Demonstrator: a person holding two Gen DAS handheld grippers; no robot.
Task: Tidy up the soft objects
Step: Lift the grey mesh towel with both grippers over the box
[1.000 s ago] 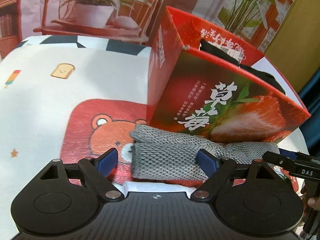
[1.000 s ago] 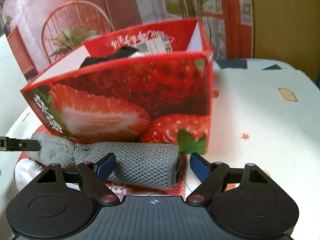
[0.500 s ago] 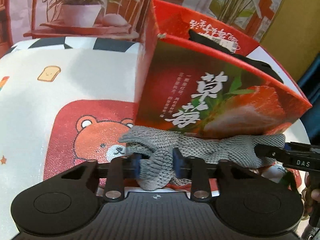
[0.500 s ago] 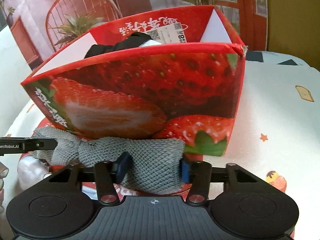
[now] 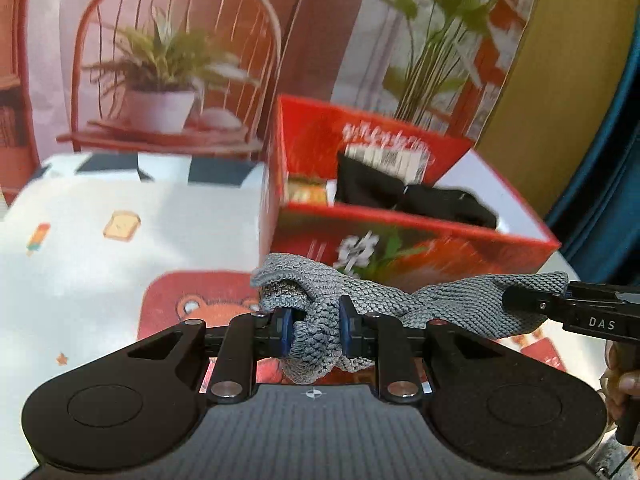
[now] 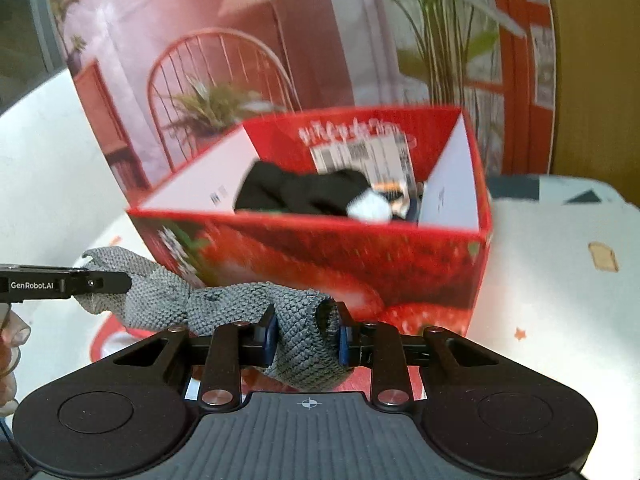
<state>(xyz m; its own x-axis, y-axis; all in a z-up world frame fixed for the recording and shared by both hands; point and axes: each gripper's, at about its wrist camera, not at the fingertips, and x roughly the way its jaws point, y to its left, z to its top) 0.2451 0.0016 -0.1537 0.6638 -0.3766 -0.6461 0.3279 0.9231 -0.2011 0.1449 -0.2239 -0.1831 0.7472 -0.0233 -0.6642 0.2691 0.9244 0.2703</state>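
Since we've got both grippers clamped on the grey knit cloth [image 5: 440, 300], left gripper [image 5: 312, 330] on one end and right gripper [image 6: 306, 338] on the other, it hangs stretched sideways between them, just in front of the strawberry box [image 6: 400, 248]. Box opening sits forward and higher, so probably lift then go forward.

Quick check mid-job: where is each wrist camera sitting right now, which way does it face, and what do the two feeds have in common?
Left wrist: behind the left gripper, facing the strawberry box; its fingers pinch one end of the grey cloth; the right gripper enters from the right edge.
Right wrist: behind the right gripper, facing the box from the other end; it pinches the cloth's other end; the left gripper enters from the left.
Shared: cloth, box, black fabric inside.
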